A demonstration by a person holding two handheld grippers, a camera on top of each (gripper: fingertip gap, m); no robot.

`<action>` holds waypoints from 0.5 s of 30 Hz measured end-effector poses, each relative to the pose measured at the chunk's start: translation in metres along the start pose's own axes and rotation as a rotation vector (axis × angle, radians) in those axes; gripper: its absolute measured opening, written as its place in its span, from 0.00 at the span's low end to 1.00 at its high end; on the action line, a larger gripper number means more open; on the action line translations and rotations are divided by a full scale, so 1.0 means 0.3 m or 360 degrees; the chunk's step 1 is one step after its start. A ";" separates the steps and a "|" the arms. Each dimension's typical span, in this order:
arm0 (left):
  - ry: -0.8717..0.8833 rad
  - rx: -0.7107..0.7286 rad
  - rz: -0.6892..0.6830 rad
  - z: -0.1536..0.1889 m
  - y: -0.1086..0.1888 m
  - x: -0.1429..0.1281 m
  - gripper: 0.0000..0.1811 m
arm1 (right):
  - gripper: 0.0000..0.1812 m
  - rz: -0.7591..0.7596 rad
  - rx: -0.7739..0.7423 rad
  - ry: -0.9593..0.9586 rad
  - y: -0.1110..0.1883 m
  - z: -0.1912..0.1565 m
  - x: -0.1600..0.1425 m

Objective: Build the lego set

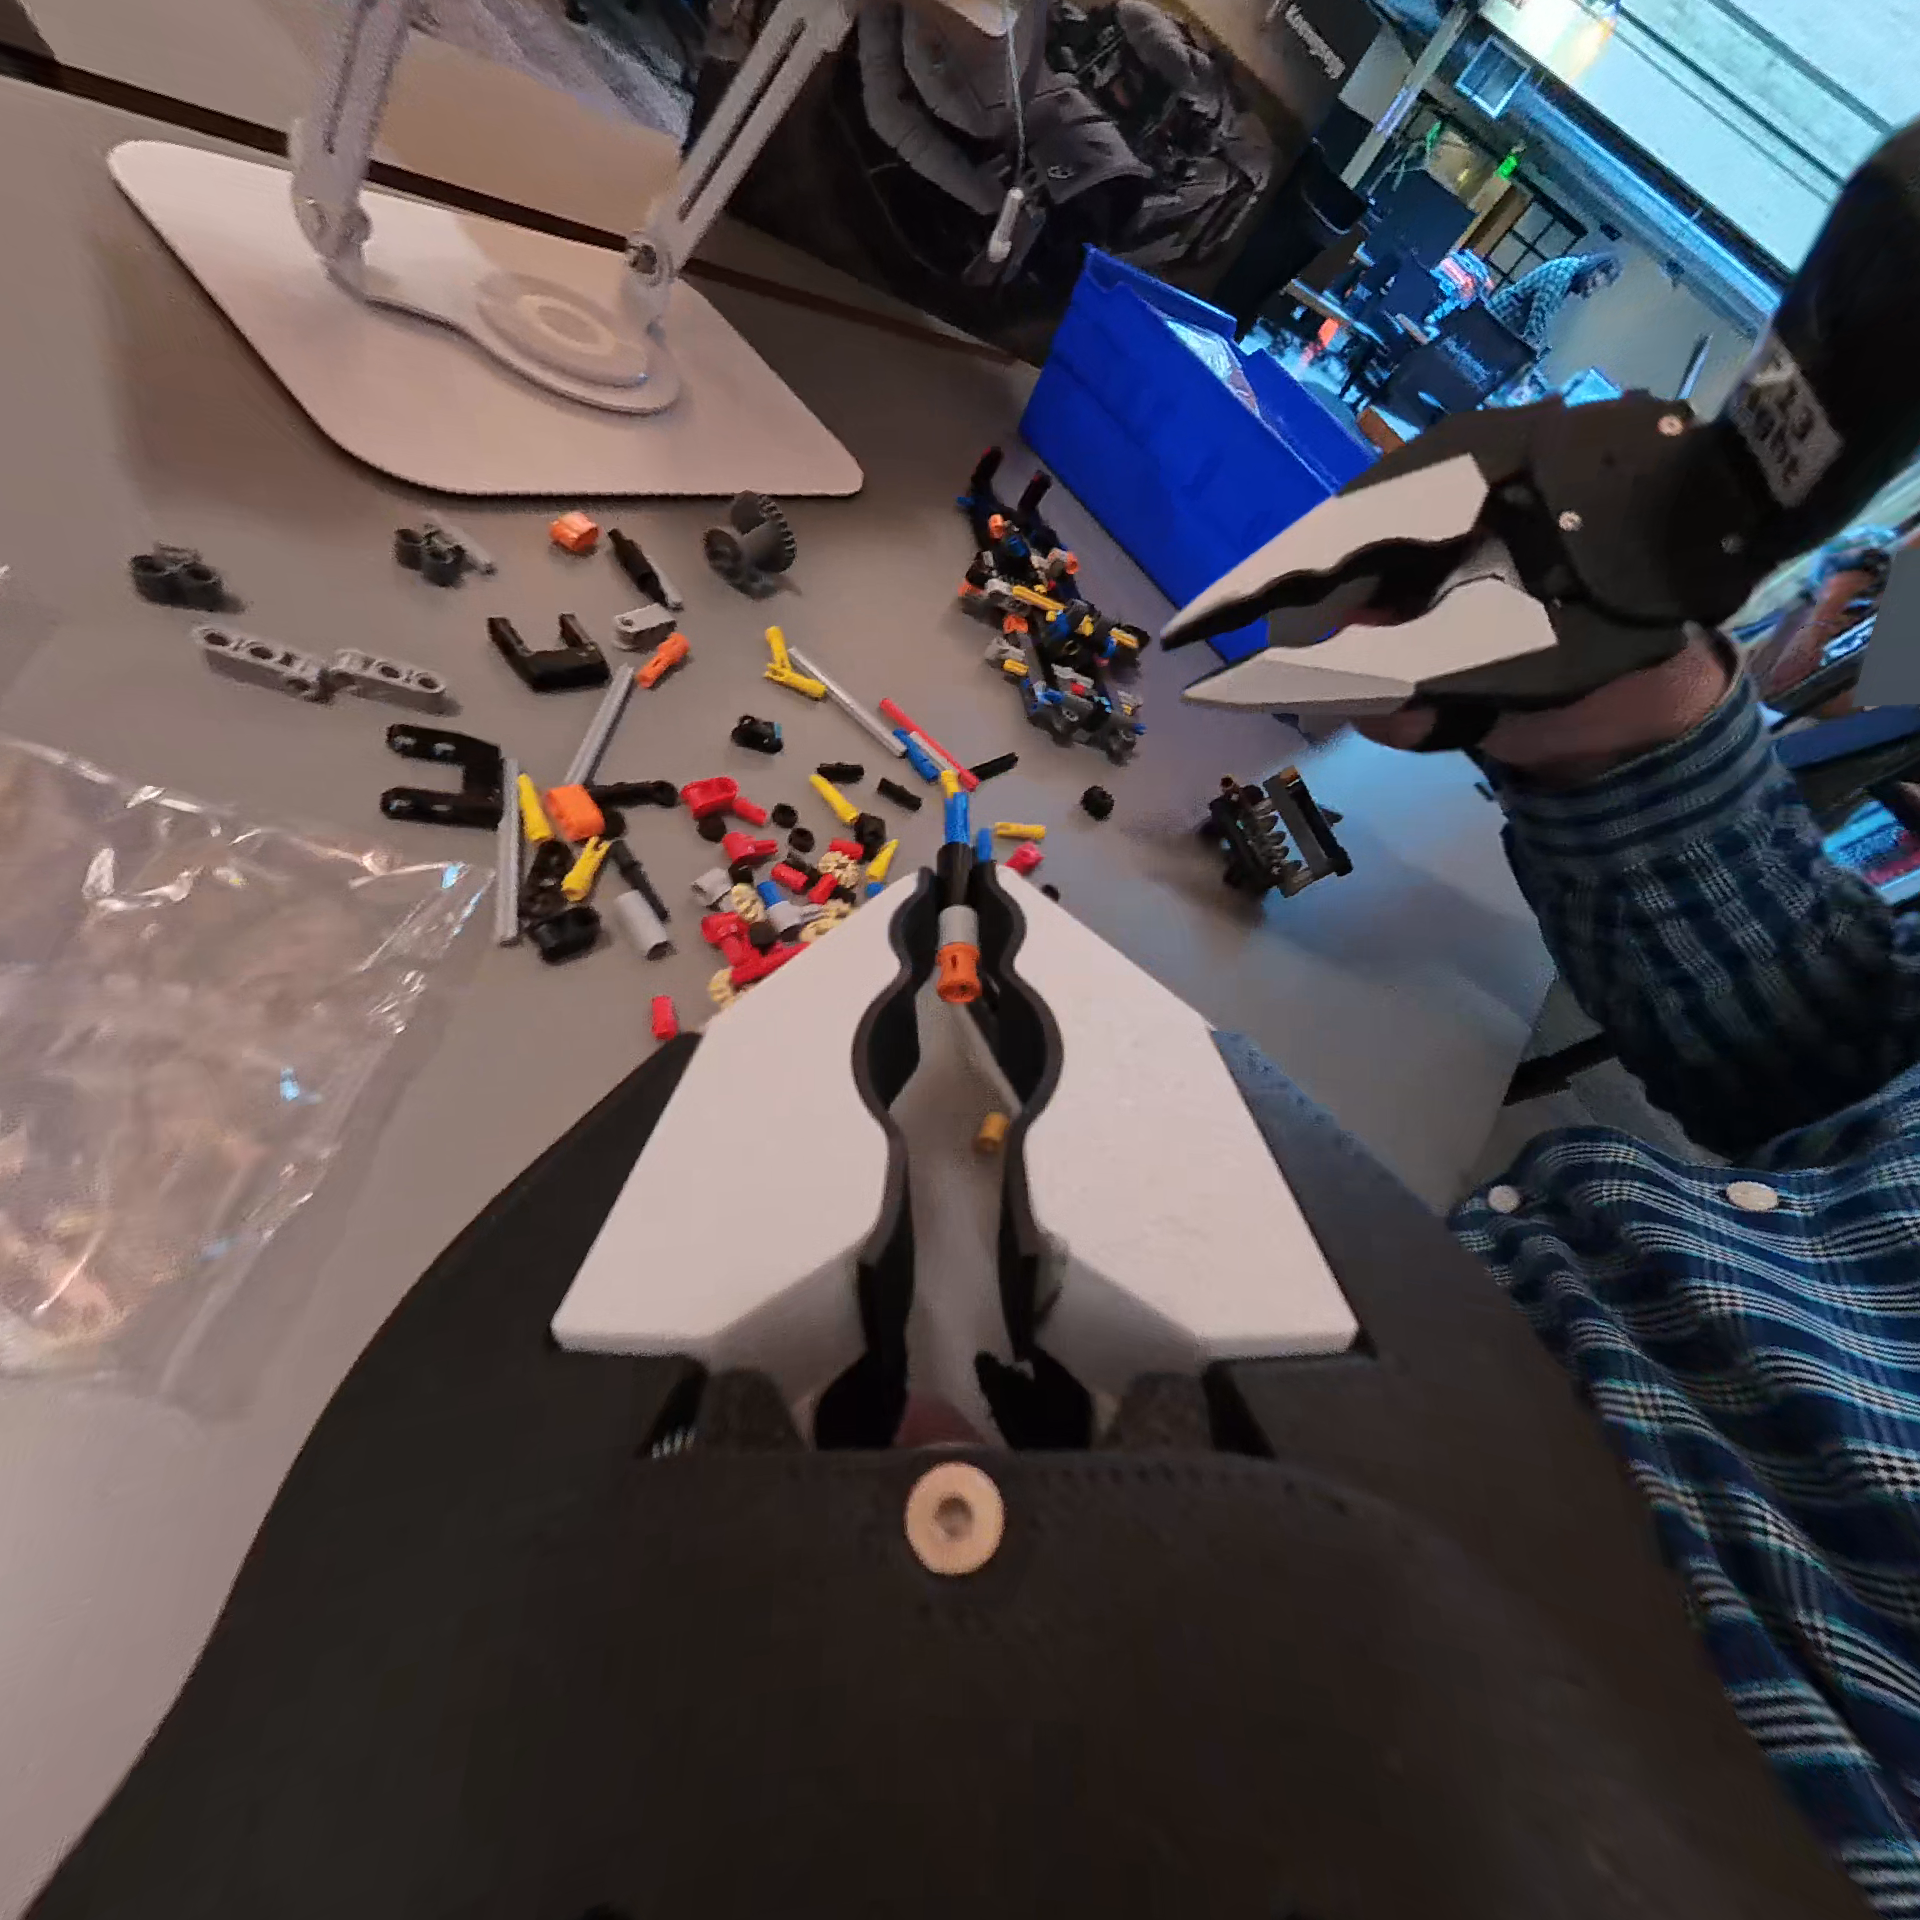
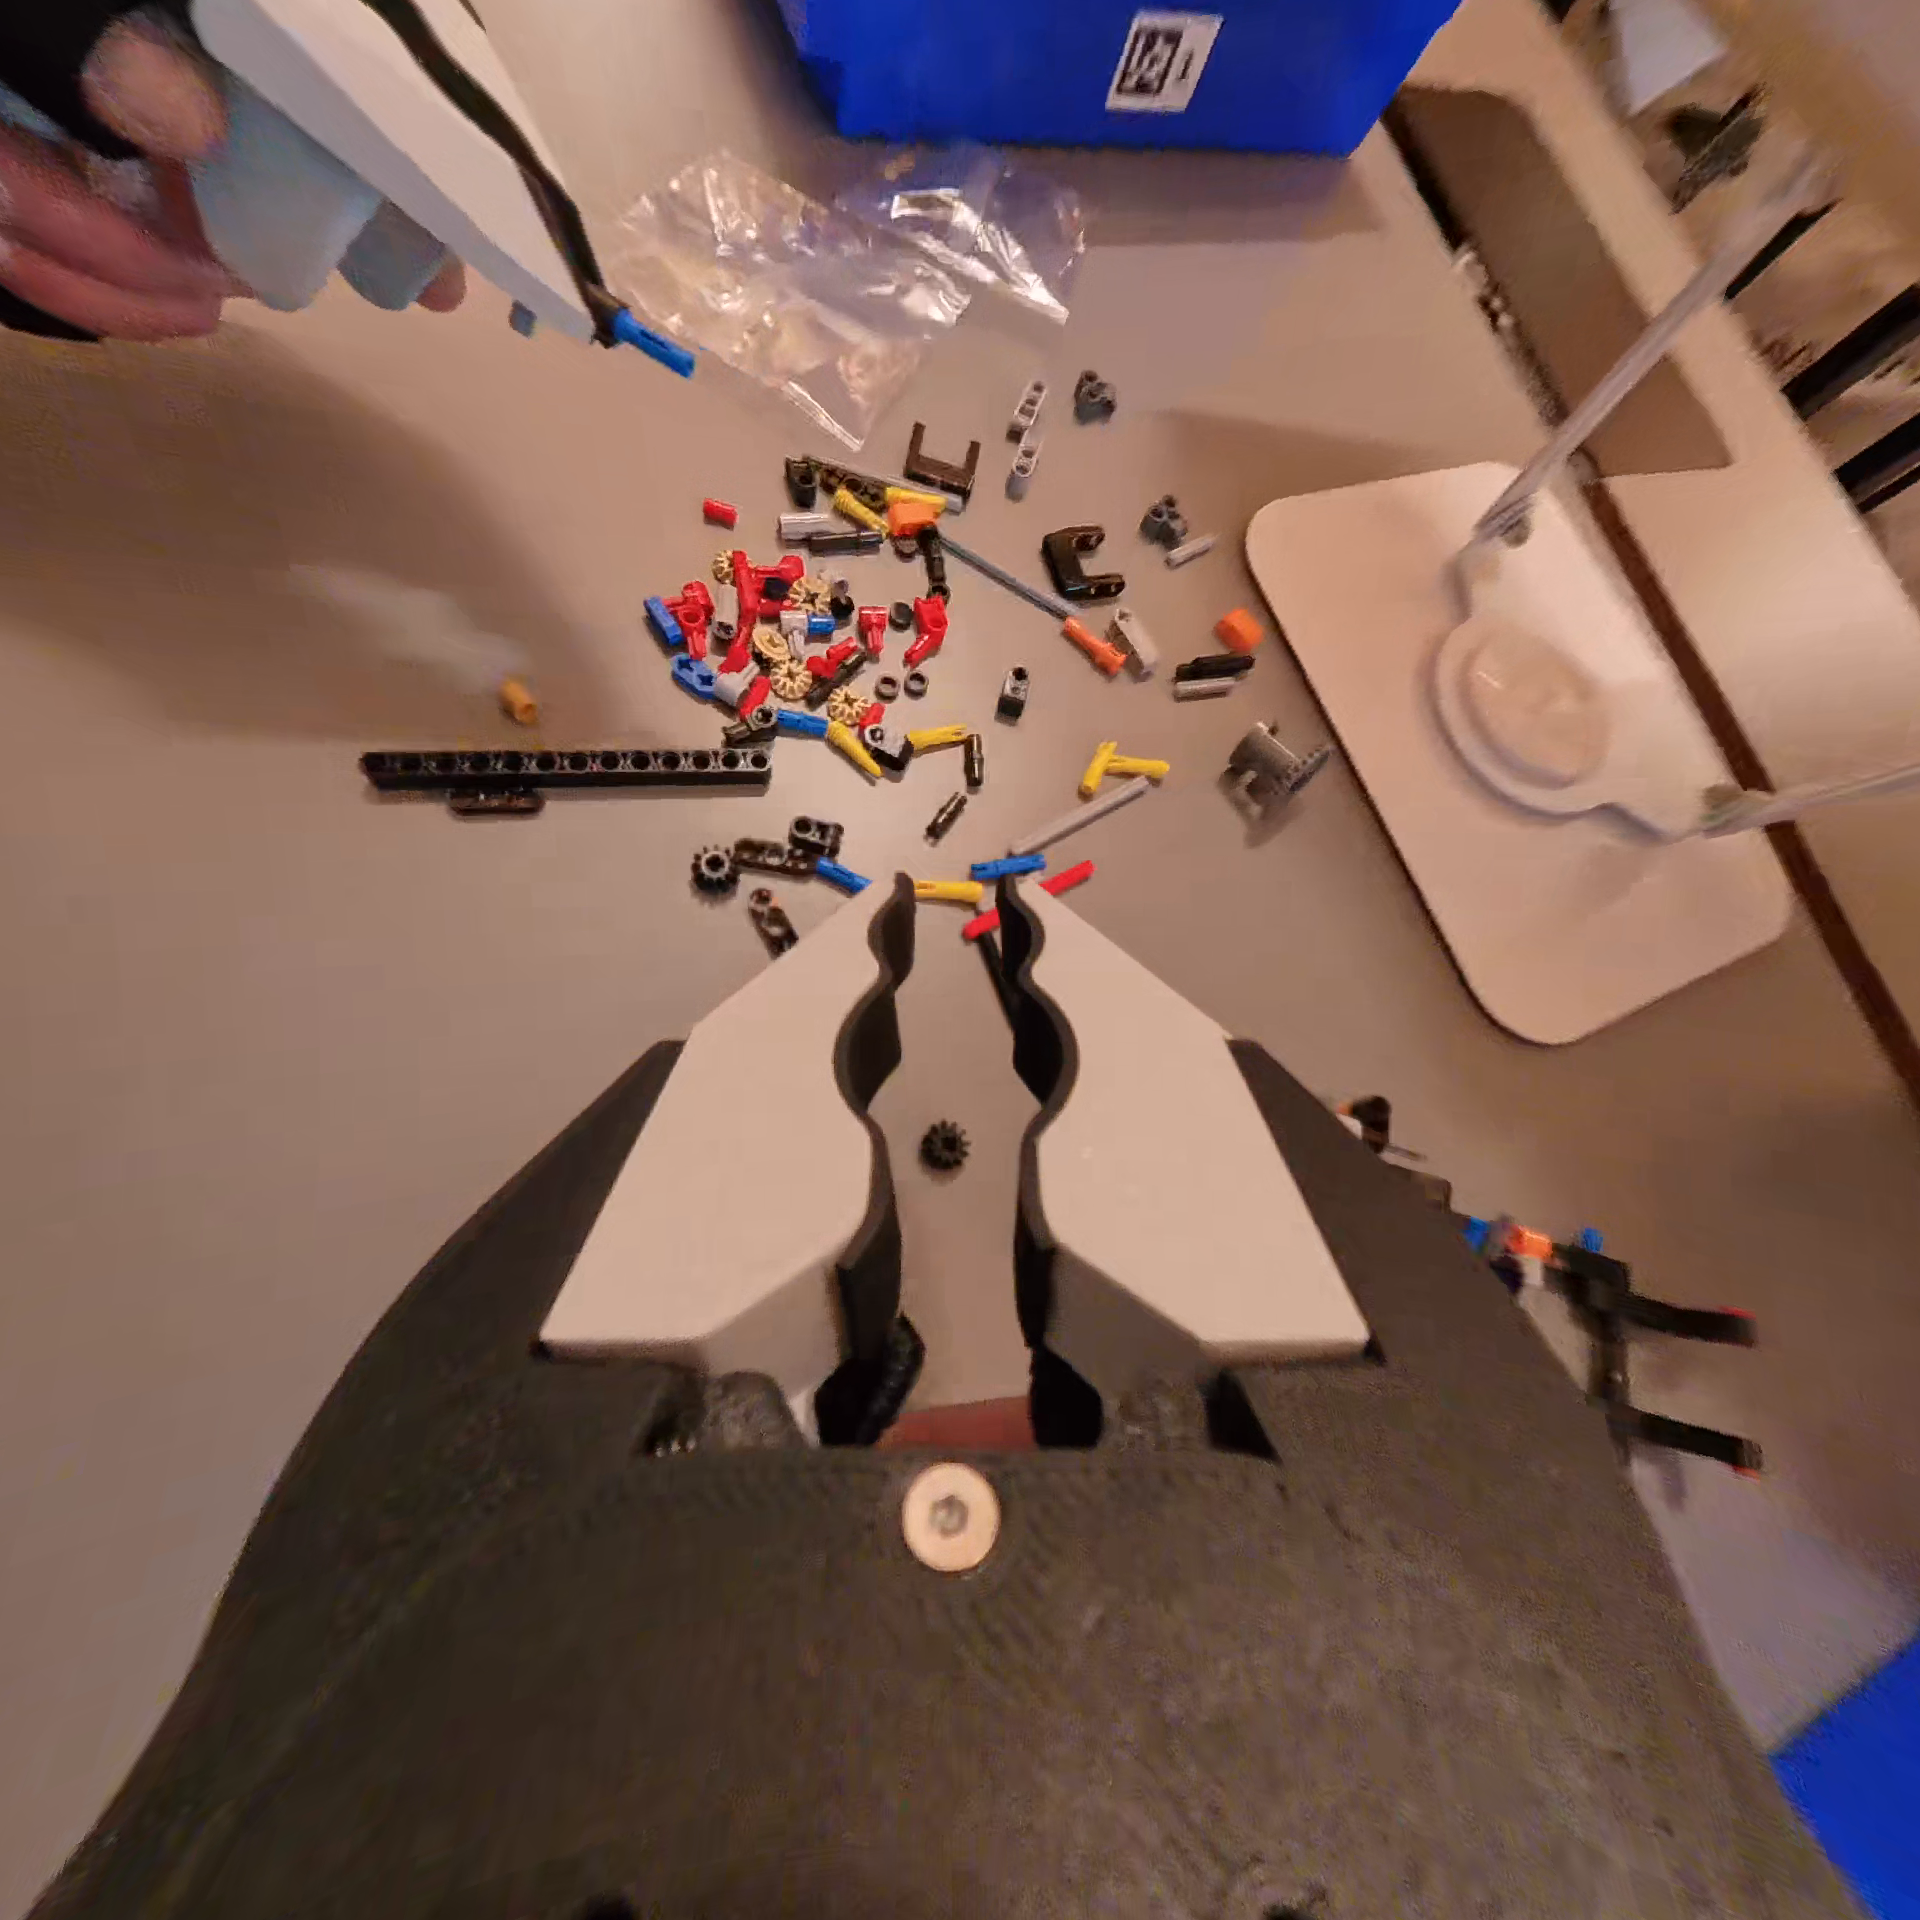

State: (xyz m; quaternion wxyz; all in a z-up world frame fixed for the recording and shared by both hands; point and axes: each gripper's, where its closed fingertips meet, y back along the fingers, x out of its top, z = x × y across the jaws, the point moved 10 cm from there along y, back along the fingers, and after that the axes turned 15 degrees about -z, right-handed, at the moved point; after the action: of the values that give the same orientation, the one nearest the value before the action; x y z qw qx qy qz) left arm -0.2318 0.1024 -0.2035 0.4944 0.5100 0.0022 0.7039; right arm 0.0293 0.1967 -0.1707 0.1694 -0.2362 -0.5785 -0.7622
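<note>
- Left wrist view shows your left gripper (image 1: 961, 883) pinched on a slim rod-like sub-assembly (image 1: 958, 940): a blue pin at the tip, a grey sleeve, an orange bush and a thin grey axle trailing back between the fingers.
- Right gripper (image 2: 954, 896) hovers above the grey table (image 2: 260, 935) with a narrow gap between its fingers and nothing in it.
- Loose small plastic lego pieces (image 2: 810, 644) lie scattered mid-table, a long black perforated beam (image 2: 566, 769) beside them and a half-built chassis (image 1: 1055, 634) near the blue bin (image 1: 1174, 457).
- Expect these parts to feel light, rigid and slick; the thin axle probably pivots if you grip only one end, so take it across the sleeve.
- How firmly the bush sits on the axle is hidden by the pads. Motion blur smears the right wrist view's edges, and the crumpled clear bag's (image 1: 177, 997) contents are unreadable.
</note>
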 end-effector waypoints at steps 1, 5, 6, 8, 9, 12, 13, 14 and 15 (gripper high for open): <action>0.0006 0.0011 0.0002 -0.010 0.006 -0.007 0.02 | 0.07 -0.0018 0.0022 -0.0002 -0.017 0.013 0.018; 0.0026 0.0037 0.0011 -0.042 0.029 -0.026 0.03 | 0.06 -0.0105 0.0116 -0.0046 -0.066 0.071 0.093; 0.0033 0.0037 0.0015 -0.049 0.033 -0.029 0.03 | 0.06 -0.0116 0.0146 -0.0051 -0.081 0.088 0.109; 0.0045 0.0036 0.0028 -0.063 0.044 -0.034 0.02 | 0.06 -0.0135 0.0219 -0.0080 -0.113 0.117 0.139; 0.0048 0.0038 0.0036 -0.070 0.049 -0.037 0.02 | 0.06 -0.0159 0.0242 -0.0096 -0.131 0.132 0.151; 0.0066 0.0054 0.0058 -0.090 0.064 -0.050 0.02 | 0.07 -0.0222 0.0213 -0.0080 -0.180 0.173 0.187; 0.0077 0.0058 0.0065 -0.096 0.068 -0.054 0.03 | 0.07 -0.0230 0.0223 -0.0080 -0.195 0.182 0.200; 0.0090 0.0053 0.0075 -0.100 0.072 -0.056 0.02 | 0.07 -0.0236 0.0232 -0.0079 -0.210 0.187 0.214; 0.0098 0.0046 0.0085 -0.102 0.077 -0.057 0.02 | 0.07 -0.0251 0.0233 -0.0068 -0.225 0.190 0.227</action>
State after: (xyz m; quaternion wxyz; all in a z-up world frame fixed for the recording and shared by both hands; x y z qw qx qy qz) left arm -0.2699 0.0941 -0.2187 0.4676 0.4951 0.0140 0.7321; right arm -0.0540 0.2709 -0.1745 0.1133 -0.1931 -0.6529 -0.7236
